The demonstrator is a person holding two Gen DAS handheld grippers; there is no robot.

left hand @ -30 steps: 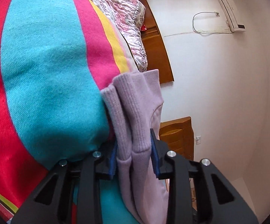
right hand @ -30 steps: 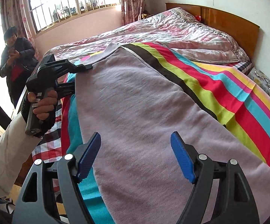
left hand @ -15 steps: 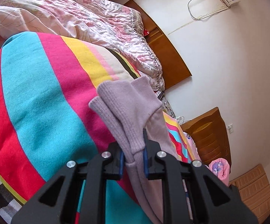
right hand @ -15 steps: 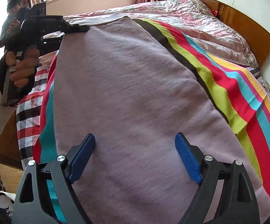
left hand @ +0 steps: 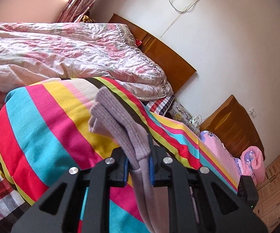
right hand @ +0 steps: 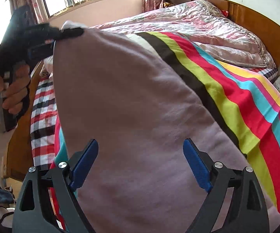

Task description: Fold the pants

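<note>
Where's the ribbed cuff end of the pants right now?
In the left wrist view the cuff end sits centre frame, pinched in the left gripper and sticking up above the striped blanket.

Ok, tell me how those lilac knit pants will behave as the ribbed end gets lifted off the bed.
Likely floppy: the lilac pants sag in one soft sheet from the left tongs, which are shut on the ribbed end. Probably light, since that one pinch carries them. Unlikely to slip, as the knit bunches between the pads. The right tongs stand open above the cloth.

Bed [right hand: 260, 17] carries striped blanket [right hand: 237, 97], pink quilt [left hand: 62, 48].
</note>
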